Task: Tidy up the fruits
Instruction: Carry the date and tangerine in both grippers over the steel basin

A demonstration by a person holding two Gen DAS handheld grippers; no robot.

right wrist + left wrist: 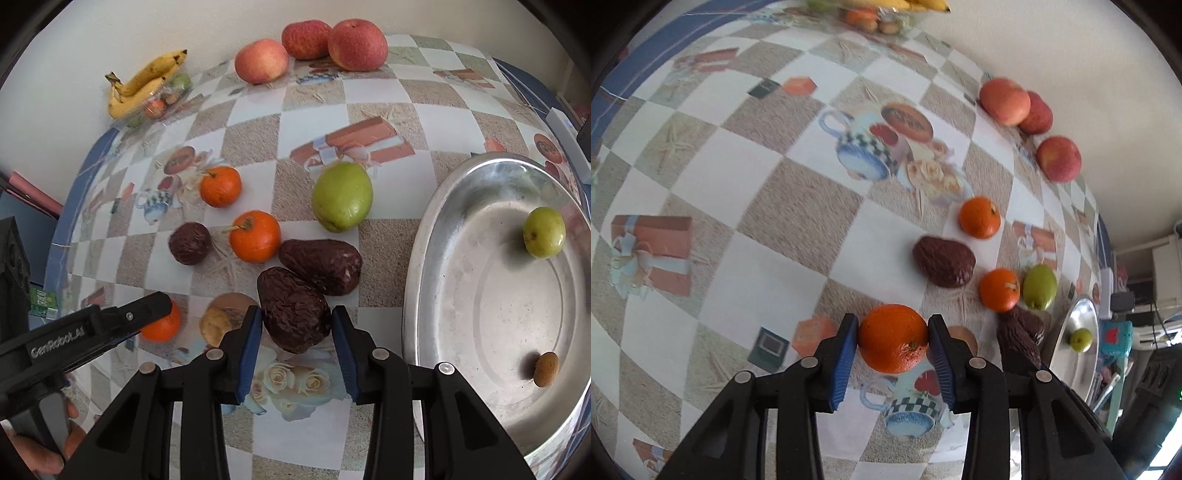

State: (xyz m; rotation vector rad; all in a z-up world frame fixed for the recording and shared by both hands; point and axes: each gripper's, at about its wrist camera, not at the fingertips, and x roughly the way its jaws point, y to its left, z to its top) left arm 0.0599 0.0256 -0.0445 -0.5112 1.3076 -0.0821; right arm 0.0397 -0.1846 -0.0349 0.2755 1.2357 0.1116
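Observation:
My left gripper [892, 330] is shut on an orange [893, 338], its blue pads touching both sides; the same orange [161, 326] shows in the right wrist view, half hidden behind the left gripper's finger [147, 308]. My right gripper [296, 325] is shut on a dark wrinkled avocado [293, 309]. A second avocado [320, 266] lies just behind it, and a third [190, 243] lies to the left. Two mandarins [255, 236] [220, 186] and a green fruit [342, 196] lie on the checked tablecloth [258, 122]. A steel tray [424, 236] at right holds a small green fruit [544, 232] and a small brown fruit [546, 369].
Three red apples [261, 61] [306, 38] [357, 44] sit along the wall at the back. A clear tub of fruit [159, 101] with bananas [144, 85] on it stands at the back left corner. The table's blue edge [66, 206] runs along the left.

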